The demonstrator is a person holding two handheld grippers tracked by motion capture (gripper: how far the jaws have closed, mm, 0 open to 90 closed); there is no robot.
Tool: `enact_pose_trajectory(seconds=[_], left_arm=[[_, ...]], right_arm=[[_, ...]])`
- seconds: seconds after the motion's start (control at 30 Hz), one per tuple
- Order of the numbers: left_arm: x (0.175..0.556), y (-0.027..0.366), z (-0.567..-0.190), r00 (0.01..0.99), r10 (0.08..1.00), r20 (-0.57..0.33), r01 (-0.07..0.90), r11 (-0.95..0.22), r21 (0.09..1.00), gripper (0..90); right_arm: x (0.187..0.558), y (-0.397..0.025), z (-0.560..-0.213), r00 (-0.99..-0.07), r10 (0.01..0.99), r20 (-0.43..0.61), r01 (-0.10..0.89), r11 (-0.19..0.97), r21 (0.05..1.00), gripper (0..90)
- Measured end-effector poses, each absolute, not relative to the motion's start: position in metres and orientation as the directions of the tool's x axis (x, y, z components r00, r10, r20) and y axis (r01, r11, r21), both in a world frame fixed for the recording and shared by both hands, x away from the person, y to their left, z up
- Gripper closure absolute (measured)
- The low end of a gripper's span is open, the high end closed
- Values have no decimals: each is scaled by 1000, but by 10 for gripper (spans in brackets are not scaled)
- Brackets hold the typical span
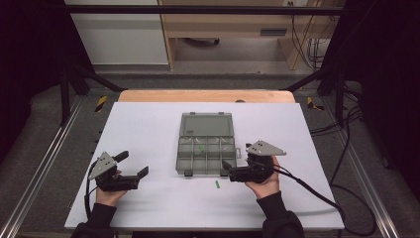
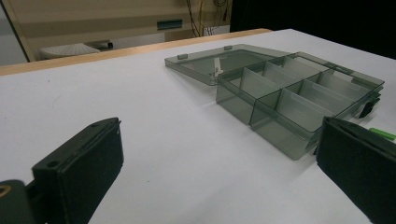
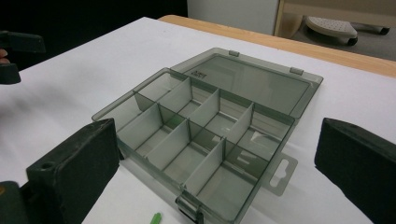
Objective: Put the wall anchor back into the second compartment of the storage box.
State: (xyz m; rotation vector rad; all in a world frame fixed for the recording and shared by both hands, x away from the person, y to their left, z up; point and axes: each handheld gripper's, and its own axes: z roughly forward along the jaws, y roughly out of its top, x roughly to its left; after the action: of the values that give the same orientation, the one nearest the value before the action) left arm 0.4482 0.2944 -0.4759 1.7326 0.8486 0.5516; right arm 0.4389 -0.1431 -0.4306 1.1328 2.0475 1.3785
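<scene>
A white tabletop (image 1: 148, 134) fills the middle of the high view, with a strip of pale wood (image 1: 205, 95) along its far edge. Metal rails run down both sides, and dark curtains close in the upper left and upper right. Beyond the tabletop, at the top of the frame, stand a white panel and light wooden furniture on a grey floor, with cables hanging at the upper right.

A smoky, see-through compartment box (image 1: 205, 144) lies just right of centre, its lid folded flat away from the person. One small green piece (image 1: 200, 148) sits in a compartment of the far row; another green piece (image 1: 217, 184) lies on the tabletop just in front of the box.

The left gripper (image 1: 134, 164), at the lower left, has its jaws spread wide and holds nothing, well apart from the box. The right gripper (image 1: 227, 168), at the lower centre-right, also gapes wide and empty, its tips just beside the box's near right corner.
</scene>
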Motion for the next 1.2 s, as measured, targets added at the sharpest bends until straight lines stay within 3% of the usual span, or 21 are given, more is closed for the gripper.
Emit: enact_pose_trajectory(seconds=[0.8, 1.2], left_arm=[[448, 293, -476, 641, 766, -47, 271, -168, 948, 4], [449, 293, -477, 642, 765, -43, 272, -174, 947, 4]], right_arm=[[419, -130, -461, -599, 793, 112, 486, 250, 837, 13], [417, -119, -480, -609, 783, 127, 537, 289, 792, 65]])
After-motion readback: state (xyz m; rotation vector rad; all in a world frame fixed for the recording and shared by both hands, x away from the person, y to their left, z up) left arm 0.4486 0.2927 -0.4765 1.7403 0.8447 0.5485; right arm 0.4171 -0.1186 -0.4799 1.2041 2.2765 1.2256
